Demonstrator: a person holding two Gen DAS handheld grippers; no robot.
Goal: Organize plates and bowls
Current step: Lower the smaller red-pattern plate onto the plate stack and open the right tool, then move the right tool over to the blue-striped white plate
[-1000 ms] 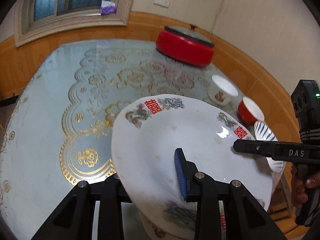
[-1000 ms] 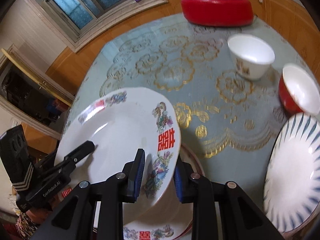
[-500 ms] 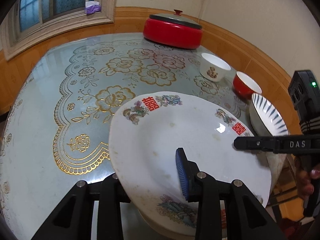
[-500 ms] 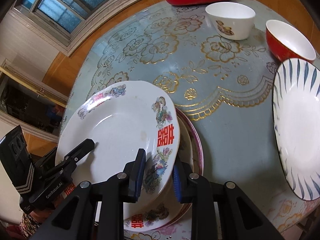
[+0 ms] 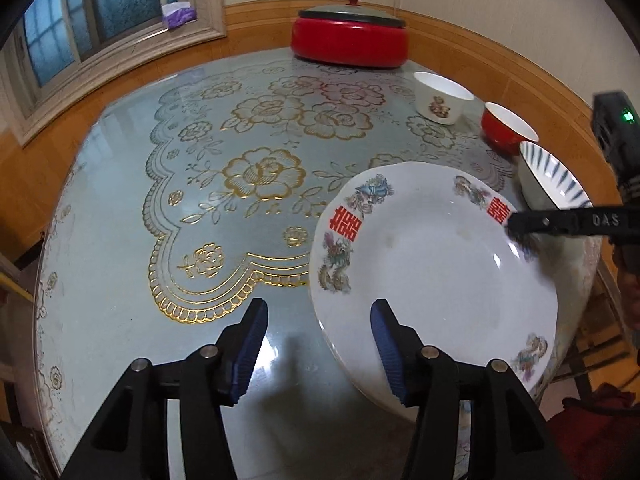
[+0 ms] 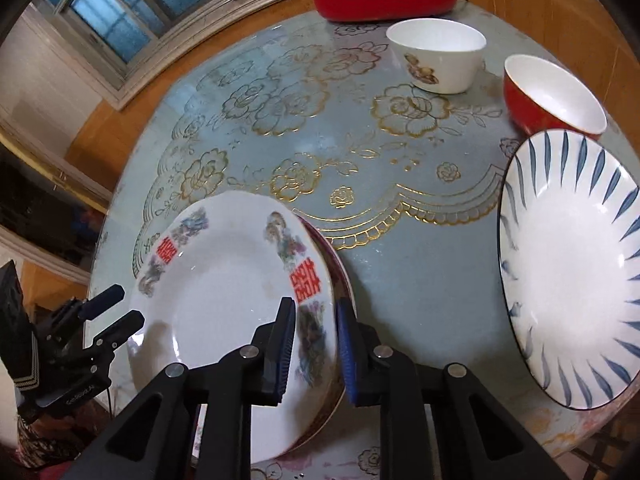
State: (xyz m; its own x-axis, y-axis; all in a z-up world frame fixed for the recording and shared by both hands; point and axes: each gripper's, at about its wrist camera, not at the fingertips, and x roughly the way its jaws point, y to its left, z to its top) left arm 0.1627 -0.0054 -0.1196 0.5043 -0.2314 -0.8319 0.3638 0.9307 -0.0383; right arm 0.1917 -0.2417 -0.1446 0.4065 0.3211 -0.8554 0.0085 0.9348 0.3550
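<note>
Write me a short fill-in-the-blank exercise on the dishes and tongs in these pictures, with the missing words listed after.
1. The right tongs grip the rim of the white plate printed with ____ characters.
2. The left tongs are opening; the plate's rim is ____ their pads.
3. The red bowl is ____ inside.
4. The striped plate has ____ streaks.

Missing words: red; outside; white; blue

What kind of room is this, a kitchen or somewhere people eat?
Most likely a home dining room: a round table under a gold-flowered cover, plates and bowls such as the white bowl, a lidded red pot, and wood-panelled walls.
</note>
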